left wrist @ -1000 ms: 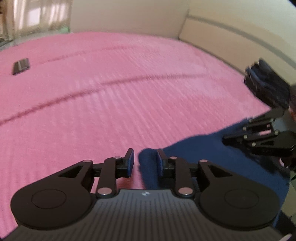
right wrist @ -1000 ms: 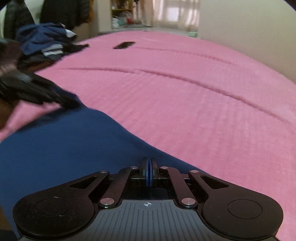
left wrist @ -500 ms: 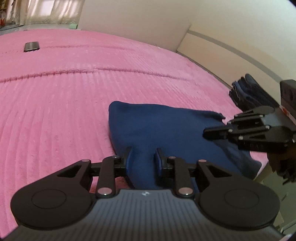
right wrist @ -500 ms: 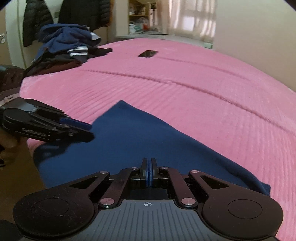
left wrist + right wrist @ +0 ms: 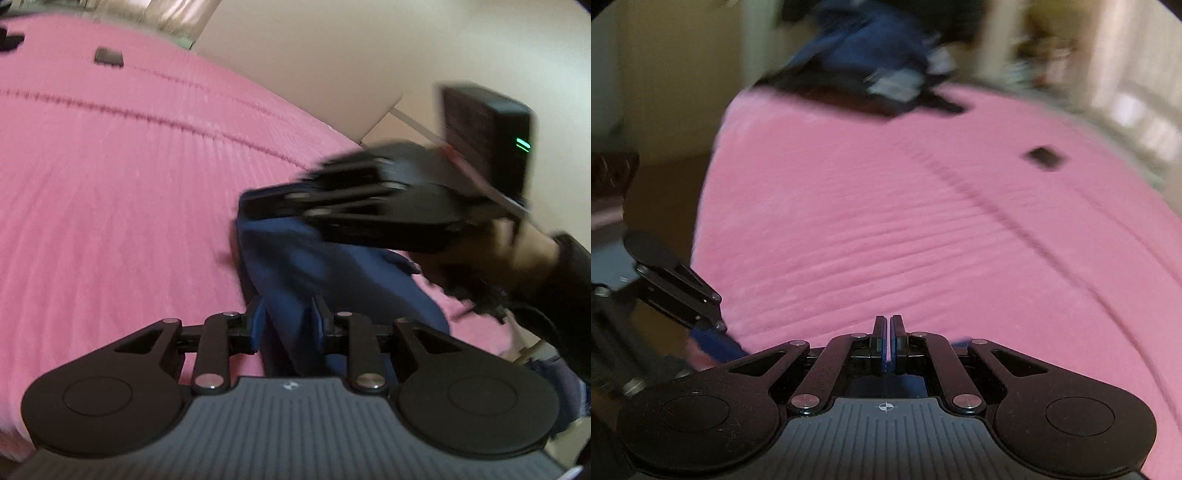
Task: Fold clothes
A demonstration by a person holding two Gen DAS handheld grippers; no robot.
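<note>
Soft, limp garment on bed; left gripper parted astride it, right gripper apparently pinching its edge.

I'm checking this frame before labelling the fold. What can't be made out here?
- Right wrist view: most of the blue garment is cut off below the right claw; only slivers show.
- Left wrist view: the right claw, motion-blurred, covers the garment's far edge, so the fold's shape is unclear.
- Left claw: cloth lies between its fingers, but contact cannot be told.
- Right wrist view: the clothes pile is blurred; items unreadable.
</note>
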